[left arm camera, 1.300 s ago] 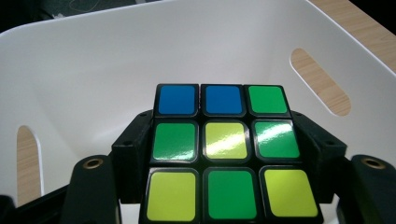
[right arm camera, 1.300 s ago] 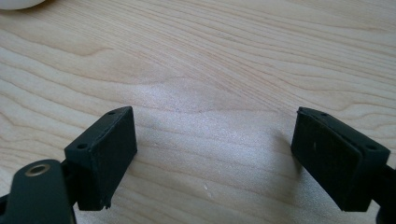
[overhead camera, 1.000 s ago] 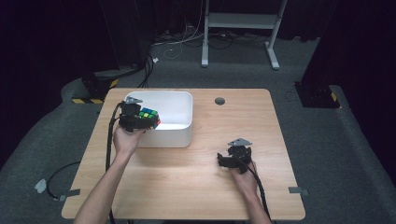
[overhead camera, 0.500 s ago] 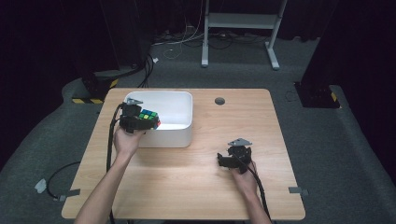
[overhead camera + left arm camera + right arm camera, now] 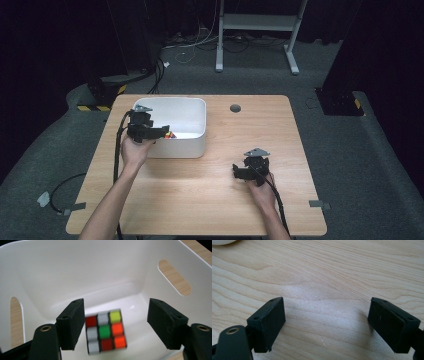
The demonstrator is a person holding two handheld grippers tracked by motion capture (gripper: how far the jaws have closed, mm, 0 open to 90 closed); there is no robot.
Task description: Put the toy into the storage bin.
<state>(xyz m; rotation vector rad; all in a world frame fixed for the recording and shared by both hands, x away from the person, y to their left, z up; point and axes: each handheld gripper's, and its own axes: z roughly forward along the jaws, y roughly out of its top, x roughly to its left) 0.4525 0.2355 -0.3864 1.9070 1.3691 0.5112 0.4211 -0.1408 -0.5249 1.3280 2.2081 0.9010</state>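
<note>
A colourful puzzle cube [image 5: 106, 331] sits slightly blurred between the spread jaws of my left gripper [image 5: 115, 302], touching neither pad, over the floor of a white bin [image 5: 75, 270]. From the high view, the left gripper [image 5: 162, 132] hangs open over the bin's near-left rim [image 5: 185, 147], and a bit of the cube [image 5: 170, 134] peeks out just inside. My right gripper [image 5: 239, 172] rests low over the wooden table [image 5: 260, 125], right of centre. Its jaws [image 5: 325, 302] stand wide open over bare wood.
The bin has oval handle slots in its walls [image 5: 175, 277]. A round cable hole [image 5: 235, 108] lies in the table behind the bin's right side. Cables trail from both grippers off the near edge. A desk frame [image 5: 255, 22] stands on the floor beyond.
The left gripper's jaws have opened and let the cube go; the cube now sits lower inside the bin. The right gripper has stayed put.
</note>
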